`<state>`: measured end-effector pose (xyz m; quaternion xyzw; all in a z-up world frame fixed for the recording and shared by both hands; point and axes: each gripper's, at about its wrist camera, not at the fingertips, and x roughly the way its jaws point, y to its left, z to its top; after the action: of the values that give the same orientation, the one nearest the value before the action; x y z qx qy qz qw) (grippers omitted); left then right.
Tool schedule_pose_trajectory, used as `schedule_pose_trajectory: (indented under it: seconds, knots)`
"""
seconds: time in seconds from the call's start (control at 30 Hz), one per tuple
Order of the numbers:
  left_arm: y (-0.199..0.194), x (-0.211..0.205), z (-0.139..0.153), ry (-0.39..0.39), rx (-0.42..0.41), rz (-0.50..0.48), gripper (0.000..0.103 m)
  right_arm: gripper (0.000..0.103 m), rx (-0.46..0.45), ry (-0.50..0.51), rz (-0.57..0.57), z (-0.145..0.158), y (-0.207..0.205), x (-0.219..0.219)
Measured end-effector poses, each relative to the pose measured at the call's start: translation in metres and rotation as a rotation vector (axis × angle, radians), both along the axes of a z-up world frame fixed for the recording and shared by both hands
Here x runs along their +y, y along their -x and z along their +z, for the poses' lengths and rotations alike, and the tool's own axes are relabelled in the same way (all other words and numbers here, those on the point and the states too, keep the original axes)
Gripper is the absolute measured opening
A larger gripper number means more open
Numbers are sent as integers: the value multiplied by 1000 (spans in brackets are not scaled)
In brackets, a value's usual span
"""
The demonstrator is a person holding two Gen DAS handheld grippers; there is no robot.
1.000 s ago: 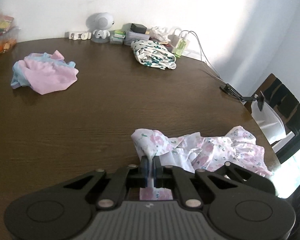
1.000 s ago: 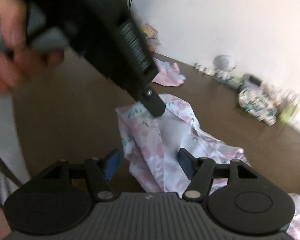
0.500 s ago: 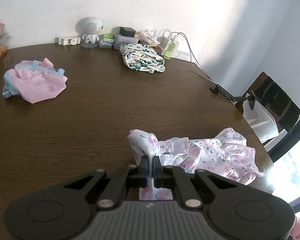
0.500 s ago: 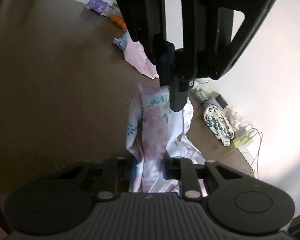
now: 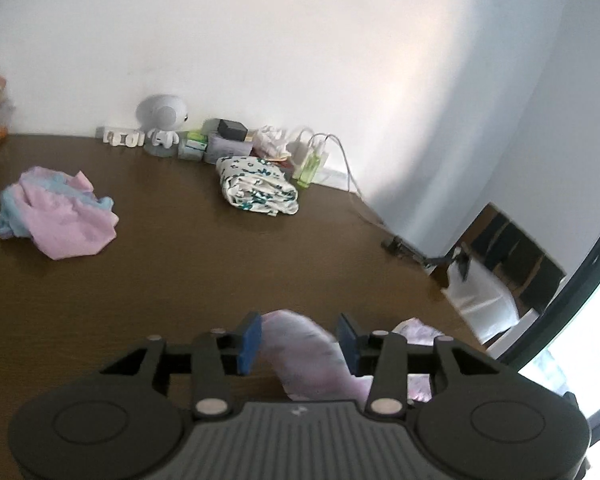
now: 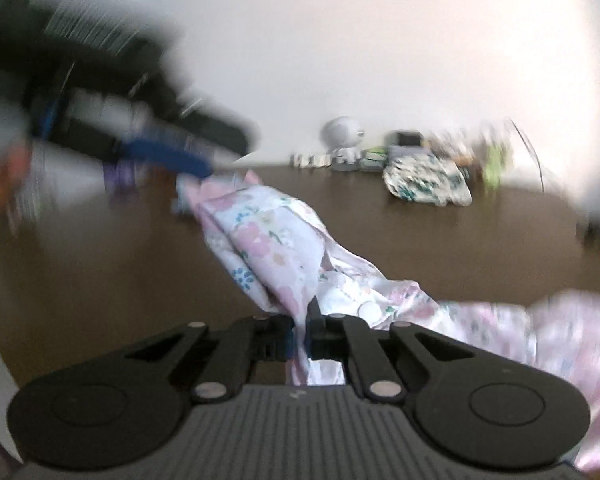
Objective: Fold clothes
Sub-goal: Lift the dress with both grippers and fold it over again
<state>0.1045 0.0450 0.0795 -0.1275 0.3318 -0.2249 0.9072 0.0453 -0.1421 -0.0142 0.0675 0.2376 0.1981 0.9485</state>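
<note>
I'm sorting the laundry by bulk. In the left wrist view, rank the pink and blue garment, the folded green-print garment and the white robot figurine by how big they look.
1. pink and blue garment, largest
2. folded green-print garment
3. white robot figurine, smallest

The figurine stands farthest back, so distance may shrink it somewhat.

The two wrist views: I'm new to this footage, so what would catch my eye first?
First, the pink floral garment, stretched across the brown table and pinched in the shut right hand-held gripper. The left hand-held gripper has just been opening; cloth lies between its pads without being pressed. Farther back sit a crumpled pink-and-blue garment at left and a folded green-print one near the wall.
</note>
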Motion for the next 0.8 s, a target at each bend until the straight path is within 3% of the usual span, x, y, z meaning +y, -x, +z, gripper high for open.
schedule_pose_trajectory:
  seconds: [0.13,0.33,0.6,0.8]
  knots:
    - [-9,-11,-19,46,46,-36,41,5,51,-316,-87,-10,9,-56]
    - [-19,-59,-52,-5,100,-147,39,5,183,-670,-196,-48,9,-108]
    - [-25,-110,-67,-86,54,-223,31,6,324,-909,-289,-94,8,-141]
    - [-35,-126,-79,-116,68,-233,31,7,379,-1007,-352,-114,11,-156]
